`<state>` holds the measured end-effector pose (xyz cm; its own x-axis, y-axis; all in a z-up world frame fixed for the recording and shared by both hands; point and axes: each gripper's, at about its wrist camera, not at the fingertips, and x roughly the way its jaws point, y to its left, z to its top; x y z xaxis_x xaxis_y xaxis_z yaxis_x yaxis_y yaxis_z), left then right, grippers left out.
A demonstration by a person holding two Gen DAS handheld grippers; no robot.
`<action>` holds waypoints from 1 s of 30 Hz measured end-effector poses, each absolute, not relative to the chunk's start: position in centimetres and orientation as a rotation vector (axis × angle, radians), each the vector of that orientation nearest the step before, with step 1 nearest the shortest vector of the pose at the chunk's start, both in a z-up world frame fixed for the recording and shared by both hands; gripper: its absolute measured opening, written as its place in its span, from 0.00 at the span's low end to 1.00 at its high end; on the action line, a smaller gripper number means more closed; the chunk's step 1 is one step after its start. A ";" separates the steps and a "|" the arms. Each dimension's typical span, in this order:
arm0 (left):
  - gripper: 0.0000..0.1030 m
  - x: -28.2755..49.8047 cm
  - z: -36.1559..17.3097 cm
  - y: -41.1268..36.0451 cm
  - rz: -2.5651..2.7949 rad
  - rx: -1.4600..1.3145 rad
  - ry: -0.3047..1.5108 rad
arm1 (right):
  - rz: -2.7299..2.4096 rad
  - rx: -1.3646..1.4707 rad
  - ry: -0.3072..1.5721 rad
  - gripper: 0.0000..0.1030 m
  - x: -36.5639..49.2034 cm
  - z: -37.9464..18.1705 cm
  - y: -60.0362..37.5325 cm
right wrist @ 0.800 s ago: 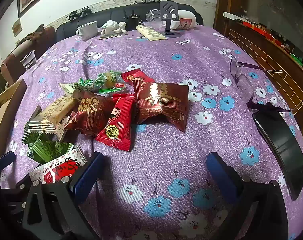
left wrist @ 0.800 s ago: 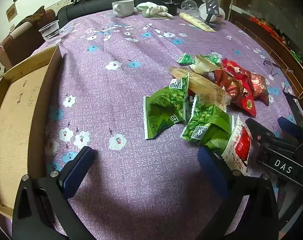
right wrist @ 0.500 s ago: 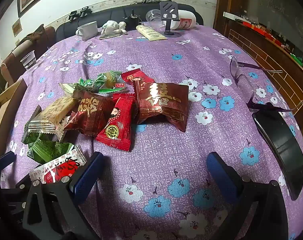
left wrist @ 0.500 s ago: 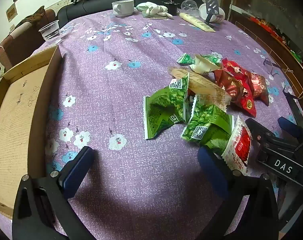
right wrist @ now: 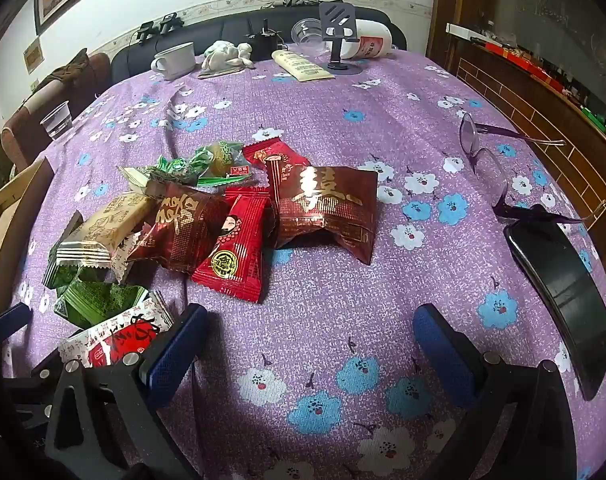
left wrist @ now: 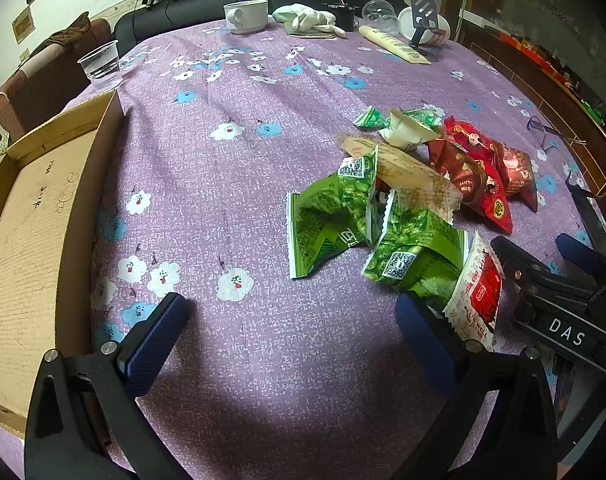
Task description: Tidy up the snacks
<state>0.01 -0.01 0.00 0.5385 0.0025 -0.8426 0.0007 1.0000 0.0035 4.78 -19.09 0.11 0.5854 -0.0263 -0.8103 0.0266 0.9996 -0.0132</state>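
A pile of snack packets lies on the purple flowered tablecloth (left wrist: 231, 184). Two green packets (left wrist: 335, 220) sit nearest my left gripper (left wrist: 289, 322), with a tan packet (left wrist: 403, 176) and dark red ones (left wrist: 475, 176) behind. A white-and-red packet (left wrist: 479, 292) leans beside the left gripper's right finger. That gripper is open over bare cloth. In the right wrist view a large dark red packet (right wrist: 327, 204), a bright red one (right wrist: 235, 248) and the tan one (right wrist: 107, 228) lie ahead of my right gripper (right wrist: 307, 340), also open and holding nothing.
An open cardboard box (left wrist: 31, 232) lies at the left table edge. Glasses (right wrist: 499, 176) and a black phone (right wrist: 563, 292) lie to the right. A plastic cup (left wrist: 101, 64), a mug (left wrist: 245, 16), a cloth, a tube and a phone stand line the far side.
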 end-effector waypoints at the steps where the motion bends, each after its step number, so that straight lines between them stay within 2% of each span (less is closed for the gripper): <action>1: 1.00 0.0 0.0 -0.1 0.007 0.001 1.001 | -0.031 0.001 0.945 1.00 4.8 0.1 -19.1; 9: 1.00 -1.8 0.9 1.0 -0.142 -0.004 1.038 | -0.026 -0.005 0.947 1.00 4.9 0.2 -19.2; 14: 1.00 -5.1 2.7 2.4 -0.207 0.008 0.982 | 0.066 -0.047 0.979 1.00 4.6 0.2 -19.0; 16: 0.95 -6.2 3.0 3.3 -0.219 -0.005 0.968 | 0.099 -0.013 0.965 0.99 4.1 0.5 -19.9; 17: 0.89 -6.5 3.1 3.8 -0.223 -0.010 0.968 | 0.112 0.019 0.966 0.95 3.8 0.8 -20.6; 19: 0.85 -6.9 3.3 4.4 -0.234 -0.017 0.959 | 0.127 0.045 0.992 0.81 3.1 1.9 -21.1; 20: 0.82 -7.1 3.5 4.7 -0.232 -0.016 0.948 | 0.136 0.057 0.981 0.78 2.7 2.5 -21.3; 22: 0.82 -7.4 3.8 5.0 -0.234 -0.016 0.921 | 0.169 0.101 0.946 0.76 1.6 4.2 -21.3; 26: 0.72 -7.6 4.2 5.6 -0.235 -0.024 0.887 | 0.278 0.193 0.967 0.73 0.0 5.7 -19.5; 28: 0.71 -7.7 4.1 5.9 -0.229 -0.031 0.884 | 0.340 0.268 1.013 0.61 -0.1 5.6 -18.4; 30: 0.71 -7.8 4.0 6.2 -0.230 -0.034 0.881 | 0.350 0.284 1.055 0.54 0.0 5.4 -17.3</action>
<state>-7.81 6.24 3.96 0.6134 -0.2135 -0.7603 0.1853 0.9748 -0.1242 -0.04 -17.33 5.37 0.4469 0.4126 -0.7938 -0.1442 0.9089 0.3913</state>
